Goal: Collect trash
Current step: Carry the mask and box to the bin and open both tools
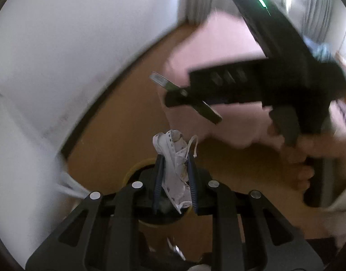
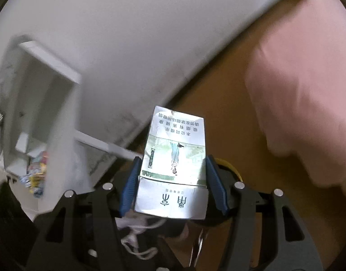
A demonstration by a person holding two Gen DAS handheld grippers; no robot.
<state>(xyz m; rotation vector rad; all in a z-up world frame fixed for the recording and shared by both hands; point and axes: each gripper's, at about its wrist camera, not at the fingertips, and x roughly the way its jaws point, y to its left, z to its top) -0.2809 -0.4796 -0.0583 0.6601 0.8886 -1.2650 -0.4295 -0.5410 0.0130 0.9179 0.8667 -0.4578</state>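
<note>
- left gripper pinches a crumpled face mask above the wooden floor.
- right gripper clamps a cigarette pack, right of the white bin.

Motion blur smears the white bin, its colourful contents too blurred to identify.

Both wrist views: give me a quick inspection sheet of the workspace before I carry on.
Surface: brown floor, white wall alongside.
Job's things: crumpled white wrapper; cigarette pack; white bin holding colourful scraps.
Clutter: pink fabric.
Grippers: left gripper shut on the wrapper; right gripper shut on the pack.
Cables: white cord, low in the right view.
Surroundings: blurred; bright window, top of left view.
</note>
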